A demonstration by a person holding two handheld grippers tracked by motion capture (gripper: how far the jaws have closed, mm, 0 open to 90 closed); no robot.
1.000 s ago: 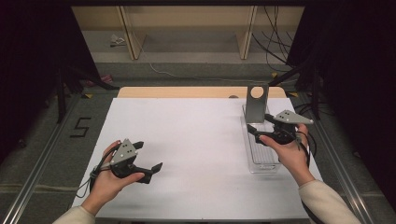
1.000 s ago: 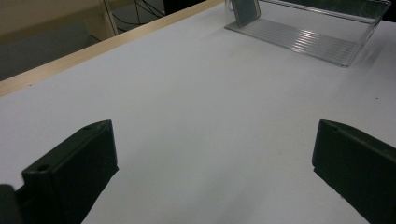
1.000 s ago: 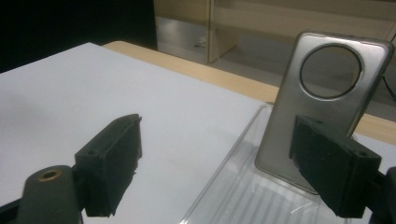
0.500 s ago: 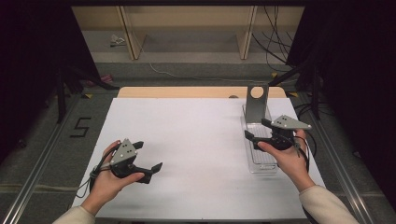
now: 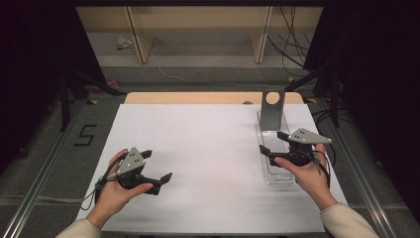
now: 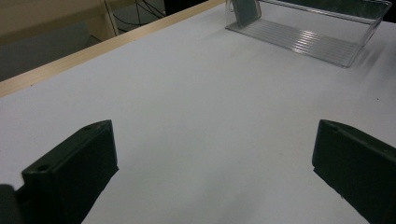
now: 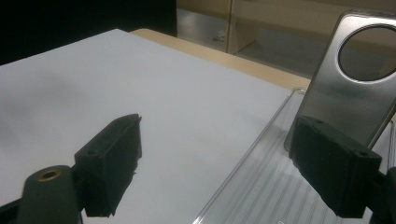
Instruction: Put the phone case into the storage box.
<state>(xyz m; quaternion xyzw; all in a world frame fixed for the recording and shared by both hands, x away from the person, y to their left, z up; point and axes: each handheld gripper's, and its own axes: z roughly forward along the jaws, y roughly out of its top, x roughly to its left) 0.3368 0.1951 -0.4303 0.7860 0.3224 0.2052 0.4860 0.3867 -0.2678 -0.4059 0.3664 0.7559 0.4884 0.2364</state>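
Under both claws lies the white table (image 5: 208, 148), its wooden far edge visible beyond them. Largest of the items on it is the clear plastic tray (image 5: 275, 171), located directly beneath the right claw (image 5: 271, 143) and well apart from the left claw (image 5: 157, 165), at that claw's far right. Standing upright at the tray's far end, just ahead of the right claw, is a metal plate with a round hole (image 5: 272, 110); the right gripper view shows it behind the claw's right-hand jaw. Right claw: jaws spread wide, nothing between them, hovering over the tray's near half. Left claw: jaws spread wide, empty, held low over bare table surface.
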